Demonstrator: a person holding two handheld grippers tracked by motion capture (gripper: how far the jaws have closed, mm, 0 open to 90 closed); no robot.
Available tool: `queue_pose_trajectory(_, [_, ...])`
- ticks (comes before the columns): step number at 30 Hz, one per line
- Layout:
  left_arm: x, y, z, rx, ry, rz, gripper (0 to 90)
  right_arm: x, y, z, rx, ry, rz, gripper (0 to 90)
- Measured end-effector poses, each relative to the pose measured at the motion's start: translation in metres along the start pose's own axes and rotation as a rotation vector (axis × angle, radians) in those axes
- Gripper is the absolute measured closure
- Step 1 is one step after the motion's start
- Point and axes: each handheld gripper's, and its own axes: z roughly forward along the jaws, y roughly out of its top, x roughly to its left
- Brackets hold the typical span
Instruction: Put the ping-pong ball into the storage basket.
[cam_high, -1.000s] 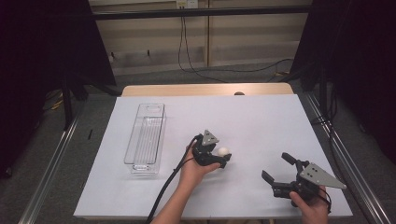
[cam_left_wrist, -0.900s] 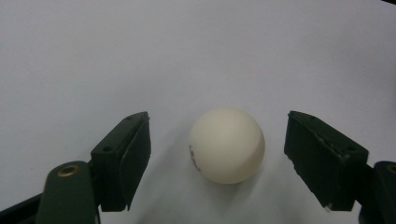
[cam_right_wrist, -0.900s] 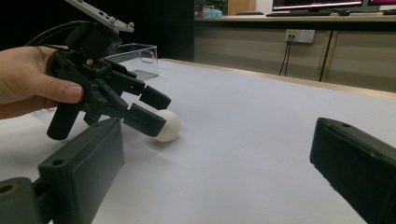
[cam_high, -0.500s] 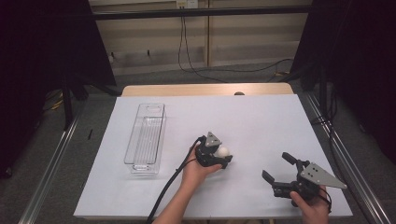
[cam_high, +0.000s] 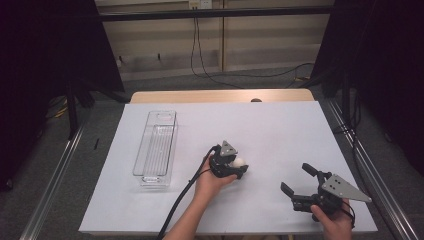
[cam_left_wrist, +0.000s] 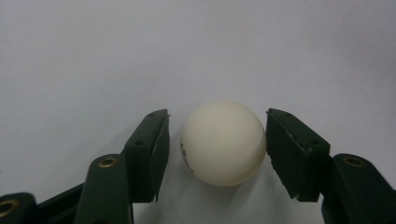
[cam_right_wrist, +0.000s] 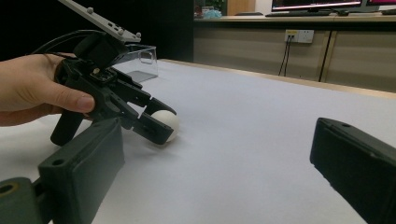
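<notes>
A white ball (cam_high: 240, 162) rests on the white table (cam_high: 280, 130), right of centre. My left gripper (cam_high: 242, 167) lies low around it, jaws either side, and they have just been closing. In the left gripper view the ball (cam_left_wrist: 223, 142) touches the right-hand pad (cam_left_wrist: 289, 149), while a thin gap remains at the other pad (cam_left_wrist: 149, 149). The right gripper view shows that left gripper (cam_right_wrist: 165, 124) and the ball (cam_right_wrist: 169, 121) from the side. My right gripper (cam_high: 295, 176) stands open near the front right of the table, nothing between its jaws (cam_right_wrist: 217, 140).
A clear, long plastic box (cam_high: 156, 147) stands to the left of the ball, its long side running away from me. The left gripper's black cable (cam_high: 182, 200) trails back to the front edge. A wooden strip (cam_high: 220, 96) borders the table's far side.
The left gripper's jaws have drawn in around the ball, from wide apart to almost against it. Neither hand has shifted, and the right gripper looks the same.
</notes>
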Motion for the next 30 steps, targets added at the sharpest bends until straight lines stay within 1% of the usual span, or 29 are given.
queue_pose_trajectory(2, [0.0000,0.0004,0.0008,0.011,-0.005,0.013,42.6,-0.0001,0.0000,-0.0003,0.000,0.003,-0.001,2.6])
queue_pose_trajectory(3, [0.0006,0.0009,0.0003,0.030,-0.001,0.026,43.1,-0.0003,0.0001,-0.0006,0.002,0.004,0.000,2.6])
queue_pose_trajectory(4, [-0.0008,0.0009,0.0019,0.016,0.000,0.002,43.8,-0.0004,0.0000,-0.0006,0.003,0.003,0.000,2.6])
queue_pose_trajectory(5, [-0.0004,0.0008,0.0031,0.003,-0.006,0.010,44.7,-0.0006,0.0000,-0.0005,0.002,0.004,-0.001,2.6])
queue_pose_trajectory(7, [-0.0012,0.0019,0.0026,0.018,0.000,0.006,46.1,-0.0004,0.0002,-0.0006,0.001,0.004,0.001,2.6])
queue_pose_trajectory(9, [-0.0019,0.0017,0.0038,0.009,0.001,-0.001,47.9,-0.0002,0.0000,-0.0003,0.000,0.001,-0.001,2.6])
queue_pose_trajectory(11, [-0.0006,0.0022,0.0030,0.026,0.004,0.011,49.2,-0.0004,0.0000,-0.0006,0.002,0.004,0.000,2.6])
queue_pose_trajectory(14, [-0.0005,0.0026,0.0036,0.029,0.002,0.012,50.5,-0.0010,-0.0002,-0.0005,-0.001,0.002,-0.005,2.6])
queue_pose_trajectory(15, [-0.0004,0.0026,0.0037,0.028,0.000,0.009,50.6,-0.0008,0.0000,-0.0008,0.000,0.001,0.001,2.6])
queue_pose_trajectory(16, [0.0001,0.0028,0.0037,0.028,-0.005,0.013,50.8,-0.0009,0.0001,-0.0009,0.000,0.001,-0.001,2.6])
queue_pose_trajectory(18, [-0.0007,0.0026,0.0036,0.033,-0.006,0.006,50.9,-0.0007,0.0001,-0.0010,0.002,0.003,0.002,2.6])
queue_pose_trajectory(20, [-0.0006,0.0027,0.0036,0.033,-0.001,0.010,51.0,-0.0007,0.0001,-0.0009,0.001,0.003,-0.002,2.6])
queue_pose_trajectory(24, [-0.0005,0.0028,0.0037,0.029,-0.006,0.004,51.1,-0.0014,0.0002,-0.0010,-0.001,0.000,-0.001,2.6])
queue_pose_trajectory(26, [-0.0017,0.0024,0.0039,0.009,-0.006,-0.017,51.1,-0.0018,0.0001,-0.0010,-0.002,-0.003,0.000,2.6])
queue_pose_trajectory(27, [-0.0009,0.0033,0.0020,0.033,-0.012,0.002,51.1,-0.0018,0.0001,-0.0011,-0.002,-0.002,0.000,2.6])
queue_pose_trajectory(28, [-0.0020,0.0034,0.0023,0.014,-0.014,-0.016,51.1,-0.0018,0.0001,-0.0011,-0.002,-0.001,-0.002,2.6])
queue_pose_trajectory(29, [-0.0012,0.0035,0.0016,0.013,-0.015,-0.007,51.1,-0.0016,0.0001,-0.0010,-0.001,-0.001,-0.002,2.6])
queue_pose_trajectory(30, [-0.0018,0.0042,0.0007,0.016,-0.012,-0.023,51.1,-0.0015,0.0001,-0.0008,-0.001,0.000,-0.001,2.6])
